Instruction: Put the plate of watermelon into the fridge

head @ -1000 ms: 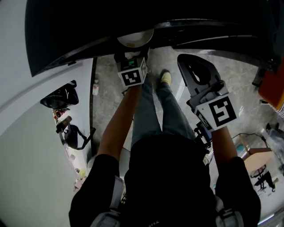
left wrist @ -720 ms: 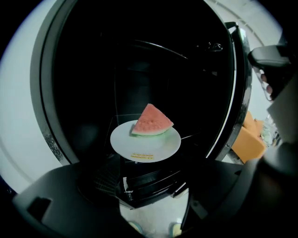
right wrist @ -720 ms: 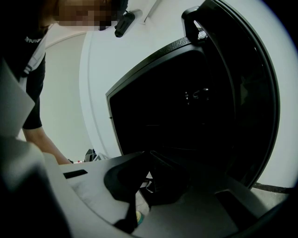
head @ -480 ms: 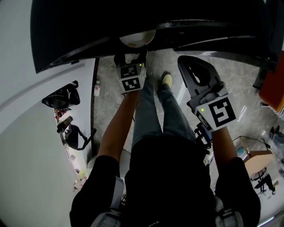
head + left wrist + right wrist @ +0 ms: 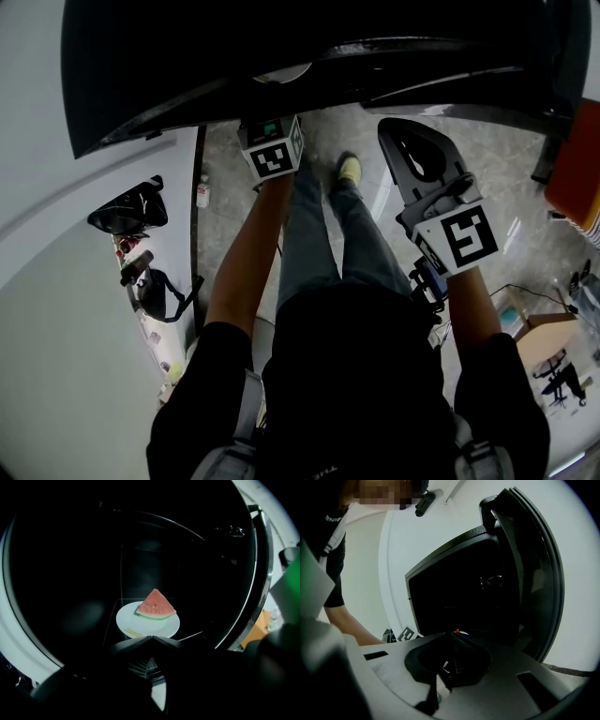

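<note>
Plate with watermelon wedge is centre frame, inside the dark fridge, over what looks like a glass shelf. Left gripper fingers are closed on its near rim, likely to steady it. Right gripper fingers are closed on nothing, held clear by the open door.

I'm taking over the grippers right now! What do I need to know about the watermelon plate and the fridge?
Left gripper: jaws shut on the near rim of the plate, with the watermelon slice on it.
Right gripper: jaws shut, empty, outside the fridge.
Done: the fridge door is open and the plate is inside the dark compartment.
Left: set the plate down (I cannot tell if it rests yet), let go, pull out, probably close the door.
</note>
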`<control>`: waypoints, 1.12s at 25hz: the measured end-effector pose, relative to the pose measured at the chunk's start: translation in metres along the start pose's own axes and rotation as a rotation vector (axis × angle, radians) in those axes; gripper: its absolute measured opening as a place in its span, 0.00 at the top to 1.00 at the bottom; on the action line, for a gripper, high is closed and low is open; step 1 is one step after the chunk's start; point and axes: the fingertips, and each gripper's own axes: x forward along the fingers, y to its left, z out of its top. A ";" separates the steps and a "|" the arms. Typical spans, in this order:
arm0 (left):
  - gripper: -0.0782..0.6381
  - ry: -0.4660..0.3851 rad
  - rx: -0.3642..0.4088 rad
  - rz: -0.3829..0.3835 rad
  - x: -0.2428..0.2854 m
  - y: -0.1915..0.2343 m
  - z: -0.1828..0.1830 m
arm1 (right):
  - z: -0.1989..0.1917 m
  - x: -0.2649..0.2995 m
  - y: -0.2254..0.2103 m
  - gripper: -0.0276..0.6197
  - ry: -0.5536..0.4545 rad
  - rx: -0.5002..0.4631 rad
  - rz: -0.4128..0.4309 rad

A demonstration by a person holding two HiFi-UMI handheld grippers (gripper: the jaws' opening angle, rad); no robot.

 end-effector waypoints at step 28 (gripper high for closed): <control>0.88 -0.279 0.120 -0.183 -0.252 -0.083 0.099 | 0.083 -0.144 -0.023 0.94 -0.147 -0.061 -0.141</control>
